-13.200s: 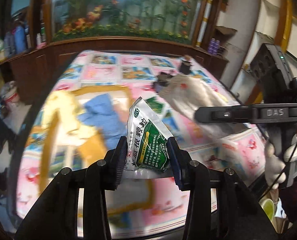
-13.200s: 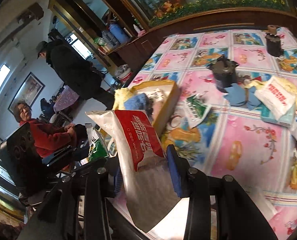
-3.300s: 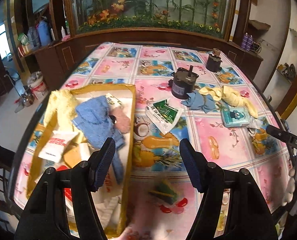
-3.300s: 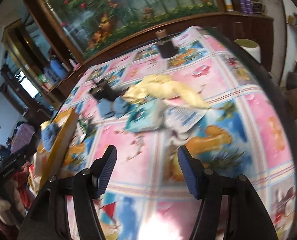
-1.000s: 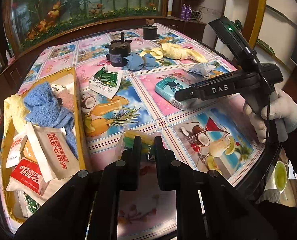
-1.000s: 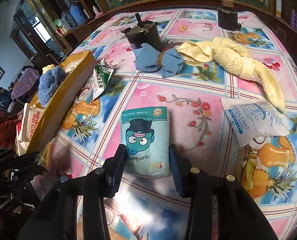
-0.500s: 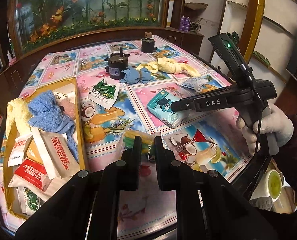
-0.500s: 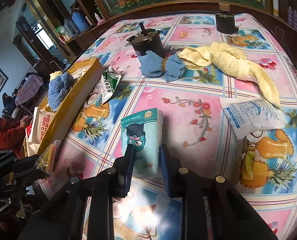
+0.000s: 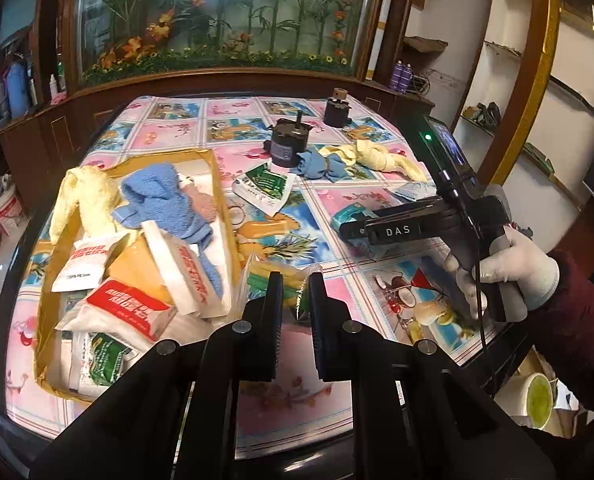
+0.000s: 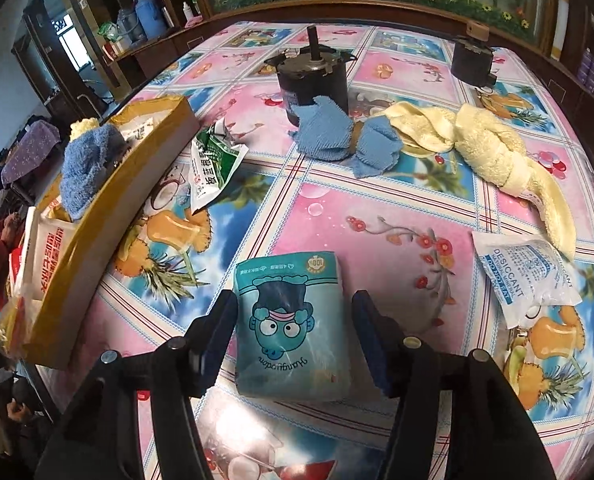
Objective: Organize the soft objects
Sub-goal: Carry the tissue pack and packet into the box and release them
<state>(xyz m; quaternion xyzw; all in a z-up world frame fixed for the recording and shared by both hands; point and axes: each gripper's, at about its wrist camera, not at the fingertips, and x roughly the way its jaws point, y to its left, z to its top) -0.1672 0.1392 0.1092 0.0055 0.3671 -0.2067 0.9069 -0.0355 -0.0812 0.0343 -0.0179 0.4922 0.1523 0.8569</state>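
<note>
My left gripper [image 9: 295,288] is shut on a clear bag [image 9: 265,276] of green and yellow pieces, held just right of the yellow box [image 9: 223,200]. That box holds towels and several pouches. In the right wrist view my right gripper [image 10: 293,306] straddles a teal tissue pack [image 10: 289,344] lying flat on the tablecloth. Its jaws are opening and the right pad stands clear of the pack. The left wrist view shows the right gripper [image 9: 357,230] over the tissue pack [image 9: 345,214], held by a gloved hand [image 9: 505,264].
Loose on the table are a green sachet [image 10: 213,164], a blue cloth [image 10: 337,136], a yellow towel [image 10: 493,148] and a desiccant pouch [image 10: 525,276]. Two black motors [image 10: 313,76] [image 10: 471,60] stand at the back. The box wall [image 10: 109,208] runs along the left.
The right jaws closed on the teal pack and tilted it up, then opened; it lies flat again. The left gripper carried the bag up and closer to the box.
</note>
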